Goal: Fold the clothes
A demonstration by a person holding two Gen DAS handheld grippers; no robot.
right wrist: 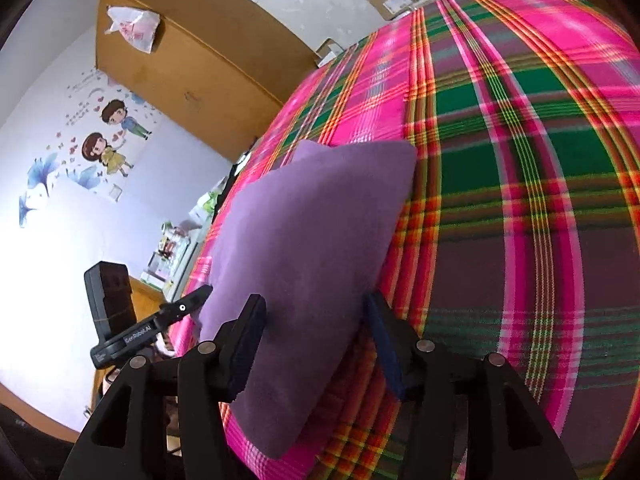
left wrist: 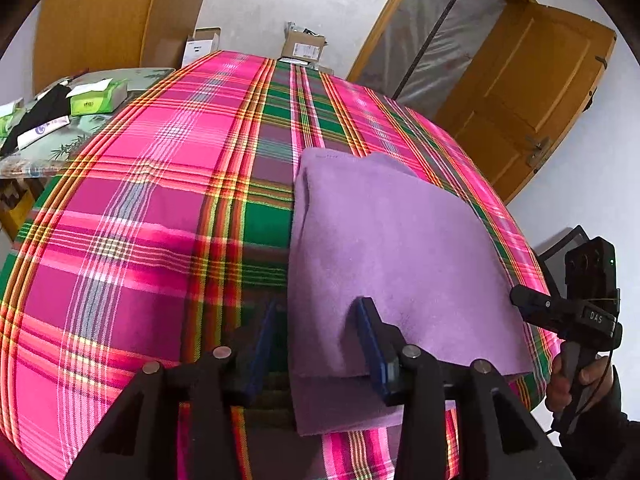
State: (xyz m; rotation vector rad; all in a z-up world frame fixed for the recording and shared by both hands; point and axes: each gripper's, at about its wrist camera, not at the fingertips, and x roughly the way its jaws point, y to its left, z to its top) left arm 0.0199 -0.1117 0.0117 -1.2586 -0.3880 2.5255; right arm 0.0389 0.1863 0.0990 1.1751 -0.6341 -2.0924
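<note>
A folded purple cloth (left wrist: 392, 248) lies on the pink and green plaid bed cover (left wrist: 160, 184), close to the near edge. My left gripper (left wrist: 319, 304) is open and straddles the cloth's near left corner. One finger rests over the cloth and the other stands just off its left edge. In the right wrist view my right gripper (right wrist: 314, 300) is open wide around the near right end of the same cloth (right wrist: 312, 232). Its pads do not visibly squeeze the cloth. A hand (left wrist: 568, 384) holds the right gripper's handle at the bed's right edge.
A side table (left wrist: 60, 148) on the left carries green tissue boxes (left wrist: 96, 98) and a dark item. Cardboard boxes (left wrist: 302, 48) stand past the far end of the bed. A wooden door (left wrist: 520, 92) is on the right and a wooden wardrobe (right wrist: 180, 68) on the left.
</note>
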